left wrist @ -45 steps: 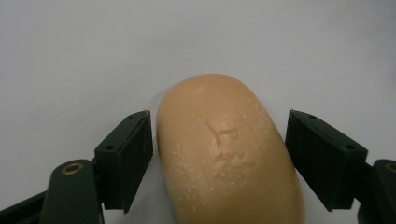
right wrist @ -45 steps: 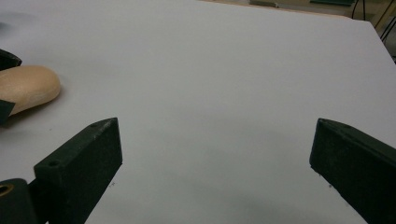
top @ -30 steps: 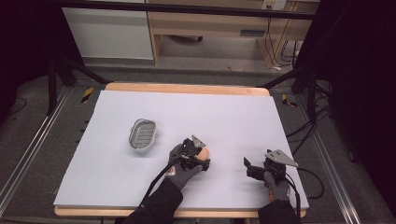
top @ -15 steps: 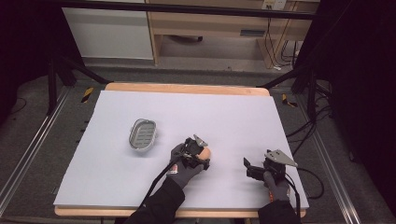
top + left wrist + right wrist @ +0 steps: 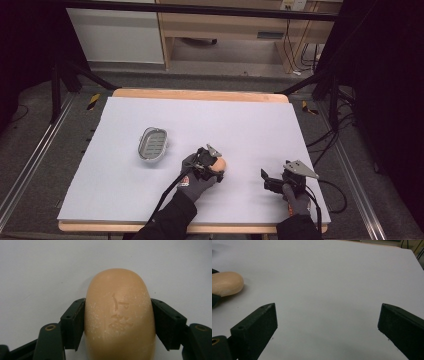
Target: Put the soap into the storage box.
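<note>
A tan oval soap bar (image 5: 120,315) with a stamped mark lies on the white sheet near the table's middle front. My left gripper (image 5: 118,302) is shut on it, one black pad on each long side. Its jaws have just been closing with the soap between them. In the high view the gloved left hand holds that gripper (image 5: 215,165) low over the soap bar (image 5: 221,163). My right gripper (image 5: 265,180) rests at the front right, open, with nothing between its jaws. The right gripper view shows its own gripper (image 5: 328,307) spread wide and the soap bar (image 5: 227,283) at far left.
A grey oval soap dish (image 5: 152,143) sits on the white sheet (image 5: 250,120), left of and beyond the left hand. The wooden table edge (image 5: 200,94) borders the sheet at the back. Cables trail off the front right.
The left gripper's jaws have drawn in against the soap. Neither hand has shifted, and the dish stays where it was.
</note>
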A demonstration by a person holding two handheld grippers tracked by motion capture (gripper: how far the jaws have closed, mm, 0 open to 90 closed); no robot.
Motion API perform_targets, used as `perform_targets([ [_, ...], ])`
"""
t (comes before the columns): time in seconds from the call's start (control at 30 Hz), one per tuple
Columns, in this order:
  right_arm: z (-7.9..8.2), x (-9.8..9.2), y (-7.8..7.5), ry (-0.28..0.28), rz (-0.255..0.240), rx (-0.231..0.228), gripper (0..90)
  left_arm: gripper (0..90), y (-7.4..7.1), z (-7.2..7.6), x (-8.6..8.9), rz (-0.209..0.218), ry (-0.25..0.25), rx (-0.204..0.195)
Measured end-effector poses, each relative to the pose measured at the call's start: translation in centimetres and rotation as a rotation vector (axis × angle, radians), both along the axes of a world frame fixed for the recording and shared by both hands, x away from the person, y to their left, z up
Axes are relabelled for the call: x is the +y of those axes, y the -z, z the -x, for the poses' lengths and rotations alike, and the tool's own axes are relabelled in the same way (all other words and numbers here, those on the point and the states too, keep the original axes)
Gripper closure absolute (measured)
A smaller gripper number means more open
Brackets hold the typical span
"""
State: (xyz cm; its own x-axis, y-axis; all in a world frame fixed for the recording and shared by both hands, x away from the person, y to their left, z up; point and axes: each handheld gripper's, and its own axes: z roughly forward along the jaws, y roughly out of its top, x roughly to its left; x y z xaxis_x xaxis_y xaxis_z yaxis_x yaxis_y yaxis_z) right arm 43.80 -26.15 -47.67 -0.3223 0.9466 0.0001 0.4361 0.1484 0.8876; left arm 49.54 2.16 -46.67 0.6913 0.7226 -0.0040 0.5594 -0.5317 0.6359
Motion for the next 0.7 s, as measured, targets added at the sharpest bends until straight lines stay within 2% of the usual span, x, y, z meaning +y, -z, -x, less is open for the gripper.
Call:
perform_targets([
  [0.3,0.0,0.0,0.0,0.001,0.0,-0.001,2.6,31.9,-1.1,0.5,0.8,0.04,0.008,-0.017],
  [0.7,0.0,0.0,0.0,0.0,0.002,0.001,2.6,32.0,-2.7,1.2,2.5,0.065,0.013,-0.046],
])
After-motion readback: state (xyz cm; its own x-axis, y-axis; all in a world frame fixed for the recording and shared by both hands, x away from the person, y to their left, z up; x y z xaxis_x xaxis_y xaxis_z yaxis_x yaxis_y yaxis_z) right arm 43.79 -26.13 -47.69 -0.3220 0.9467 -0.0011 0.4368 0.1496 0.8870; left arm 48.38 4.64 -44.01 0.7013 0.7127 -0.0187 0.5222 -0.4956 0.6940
